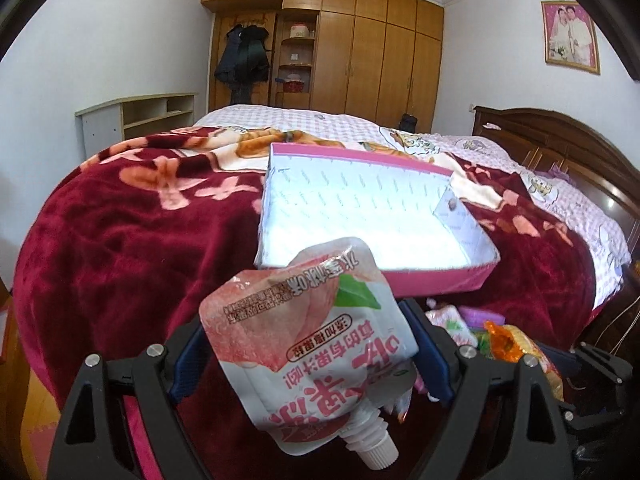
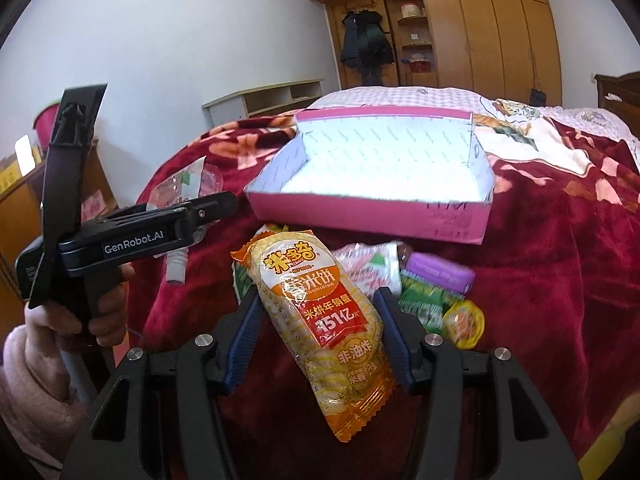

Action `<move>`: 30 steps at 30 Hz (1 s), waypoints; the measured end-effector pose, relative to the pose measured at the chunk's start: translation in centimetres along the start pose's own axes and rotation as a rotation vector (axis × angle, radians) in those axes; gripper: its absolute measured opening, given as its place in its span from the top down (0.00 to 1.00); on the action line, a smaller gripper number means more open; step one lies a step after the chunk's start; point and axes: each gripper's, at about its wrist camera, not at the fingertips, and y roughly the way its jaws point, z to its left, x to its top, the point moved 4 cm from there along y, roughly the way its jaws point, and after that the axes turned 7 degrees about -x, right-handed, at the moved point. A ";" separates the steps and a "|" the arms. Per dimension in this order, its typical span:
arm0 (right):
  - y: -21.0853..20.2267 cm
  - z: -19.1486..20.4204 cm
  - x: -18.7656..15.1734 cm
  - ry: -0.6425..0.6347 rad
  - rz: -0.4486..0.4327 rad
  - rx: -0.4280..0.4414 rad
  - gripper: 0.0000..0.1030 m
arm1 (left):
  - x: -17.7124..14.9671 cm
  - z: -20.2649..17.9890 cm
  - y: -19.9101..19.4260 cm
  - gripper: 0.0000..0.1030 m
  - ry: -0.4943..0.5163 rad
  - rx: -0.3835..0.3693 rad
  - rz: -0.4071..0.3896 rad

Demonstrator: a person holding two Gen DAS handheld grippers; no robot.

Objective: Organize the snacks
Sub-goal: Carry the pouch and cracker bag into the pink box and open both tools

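Both grippers held snacks before the pink box (image 2: 372, 208).
Left gripper (image 1: 308, 352) apparently pinched a peach jelly pouch (image 1: 304, 344); right gripper (image 2: 320, 336) clamped a rice cracker packet (image 2: 328, 320).

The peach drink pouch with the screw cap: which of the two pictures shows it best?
The left wrist view. The peach drink pouch fills the foreground, label and cap plain, between the left gripper's fingers. In the right wrist view only its cap and a top corner show behind that gripper.

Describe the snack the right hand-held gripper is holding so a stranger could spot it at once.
On the red blanket, just in front of the pink box, the right hand-held gripper clamps a rice cracker pack. It is the long yellow-orange bag with a red band, larger than the small sweets beside it.
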 end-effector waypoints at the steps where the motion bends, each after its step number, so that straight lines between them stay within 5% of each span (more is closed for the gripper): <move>1: 0.1 -0.3 0.4 0.005 0.000 0.002 0.44 | 0.3 0.1 0.2 0.13 -0.003 -0.001 -0.002; 15: 2.2 -3.4 6.6 0.007 -0.030 -0.031 0.44 | 5.2 0.2 4.6 0.13 0.018 -0.002 -0.001; 30: 8.2 -6.8 10.9 0.052 -0.013 -0.058 0.44 | 6.5 -0.1 11.2 0.13 0.032 0.008 0.059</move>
